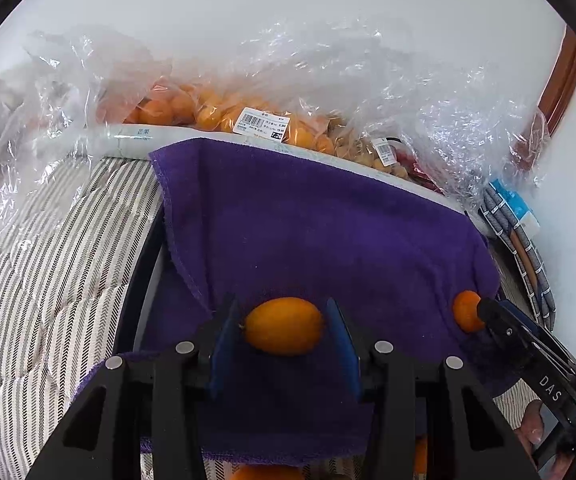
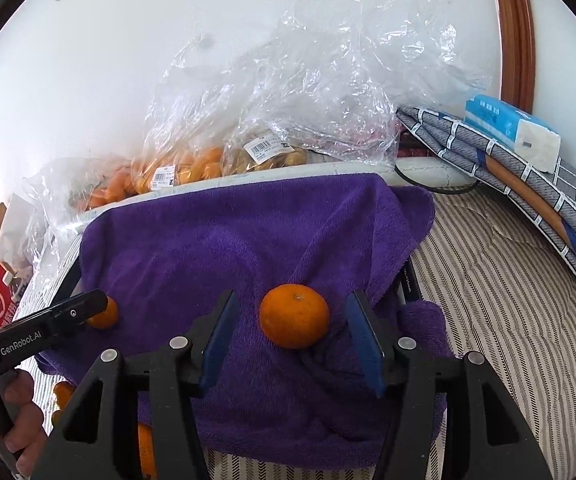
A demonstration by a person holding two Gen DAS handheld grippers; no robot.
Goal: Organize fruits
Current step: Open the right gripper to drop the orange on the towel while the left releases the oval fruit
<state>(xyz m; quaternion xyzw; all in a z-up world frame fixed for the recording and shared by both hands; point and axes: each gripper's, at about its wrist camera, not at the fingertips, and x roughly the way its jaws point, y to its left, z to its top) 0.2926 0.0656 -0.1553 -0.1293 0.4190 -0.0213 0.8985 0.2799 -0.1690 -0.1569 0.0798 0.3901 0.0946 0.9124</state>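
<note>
An oval orange kumquat point(image 1: 284, 326) lies on a purple towel point(image 1: 319, 232) between the blue pads of my left gripper point(image 1: 284, 328); the jaws stand close beside it with a small gap on the right. A round mandarin point(image 2: 294, 316) lies on the same towel point(image 2: 228, 248) between the wide-open jaws of my right gripper point(image 2: 291, 332), not touched. The left wrist view shows the mandarin point(image 1: 465, 311) at the right gripper's finger tip; the right wrist view shows the kumquat point(image 2: 104, 314) behind the left gripper's finger.
Clear plastic bags of orange fruit point(image 1: 216, 114) and brownish fruit point(image 2: 266, 158) lie on a white box behind the towel. More orange fruit point(image 2: 144, 452) shows below the towel's front edge. A folded grey blanket point(image 2: 519, 184) with a tissue pack point(image 2: 511, 128) lies on the striped bedding point(image 2: 499, 300) at the right.
</note>
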